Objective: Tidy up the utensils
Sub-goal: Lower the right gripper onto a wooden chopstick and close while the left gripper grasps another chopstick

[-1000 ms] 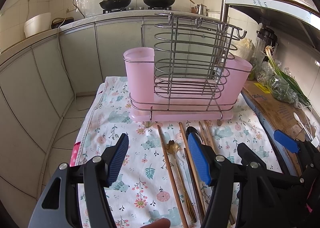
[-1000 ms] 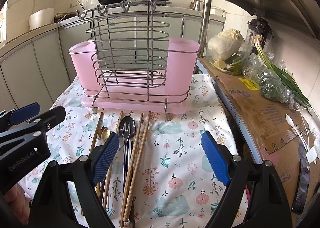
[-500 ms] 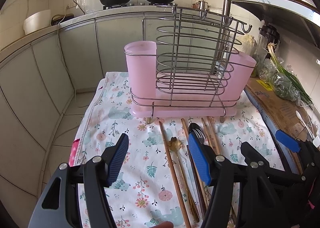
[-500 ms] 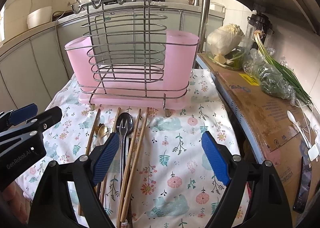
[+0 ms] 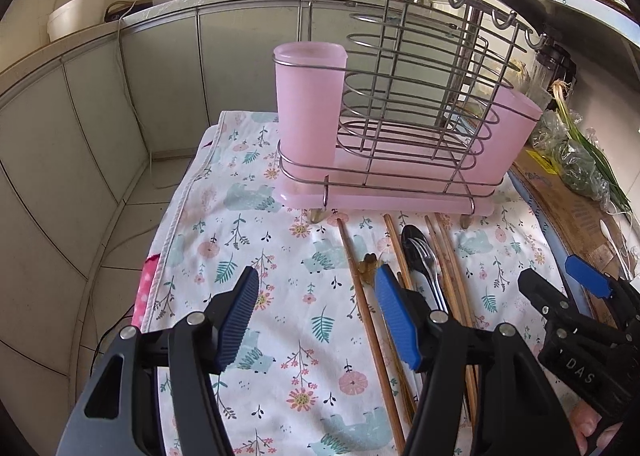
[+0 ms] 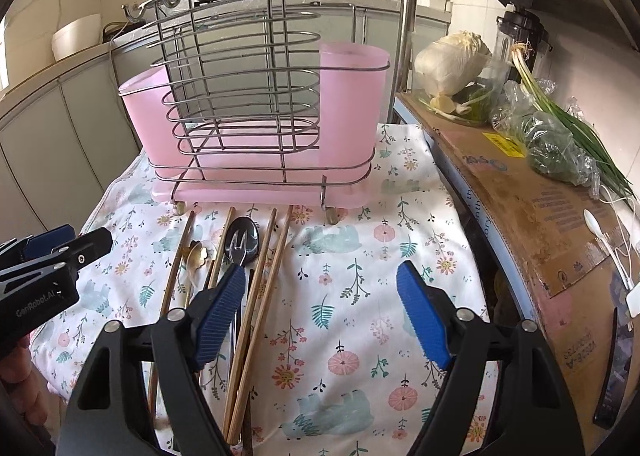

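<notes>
A floral cloth covers the bench, with a wire utensil rack and its pink cups at twelve o'clock. Chopsticks, a black spoon and a fork lie loose at six o'clock of the rack. Left tongs stand apart, empty; right tongs are closing, nothing between them.

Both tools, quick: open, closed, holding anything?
Left tool: open, nothing between its pads.
Right tool: open but closing, nothing between its pads.
</notes>
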Demonstrator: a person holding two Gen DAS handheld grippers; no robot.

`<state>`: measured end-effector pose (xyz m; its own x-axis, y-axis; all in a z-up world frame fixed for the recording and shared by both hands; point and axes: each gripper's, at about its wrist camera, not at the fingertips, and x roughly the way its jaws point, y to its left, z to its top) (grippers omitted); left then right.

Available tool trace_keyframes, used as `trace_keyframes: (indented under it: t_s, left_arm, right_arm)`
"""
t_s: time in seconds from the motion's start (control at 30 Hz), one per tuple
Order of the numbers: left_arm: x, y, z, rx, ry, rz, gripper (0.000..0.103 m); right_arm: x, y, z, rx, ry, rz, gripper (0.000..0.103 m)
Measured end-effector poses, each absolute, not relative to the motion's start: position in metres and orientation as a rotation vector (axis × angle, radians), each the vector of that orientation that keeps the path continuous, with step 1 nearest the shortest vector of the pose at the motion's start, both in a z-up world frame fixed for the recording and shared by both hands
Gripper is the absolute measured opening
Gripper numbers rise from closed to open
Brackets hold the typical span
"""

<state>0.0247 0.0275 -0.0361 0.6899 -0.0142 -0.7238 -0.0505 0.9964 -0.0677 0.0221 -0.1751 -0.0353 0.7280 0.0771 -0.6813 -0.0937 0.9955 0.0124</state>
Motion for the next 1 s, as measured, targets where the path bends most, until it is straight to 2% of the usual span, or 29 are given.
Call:
trace_keyframes:
  t_s: [0.13, 0.37, 0.53, 1.0]
  left_arm:
    - [0.031, 0.035, -0.045, -0.124, 0.845, -0.001, 0.055]
    - [0.055, 0.043, -0.066, -0.213, 0.953, -0.042, 0.030]
    - [0.075, 0.034, -0.071, -0.203, 0.993, -0.092, 0.022]
    - [0.138, 0.016, -0.100, -0.188, 1.122, -0.082, 0.019]
  right_arm:
    - [0.029, -0.184, -0.041, 0.011, 0.787, 0.107, 0.062]
    - [0.039, -0.200, -0.054, 0.086, 0.858, 0.129, 0.043]
    - [0.047, -0.206, -0.063, 0.130, 0.899, 0.159, 0.033]
    - [0.067, -0.204, -0.071, 0.161, 0.960, 0.225, 0.030]
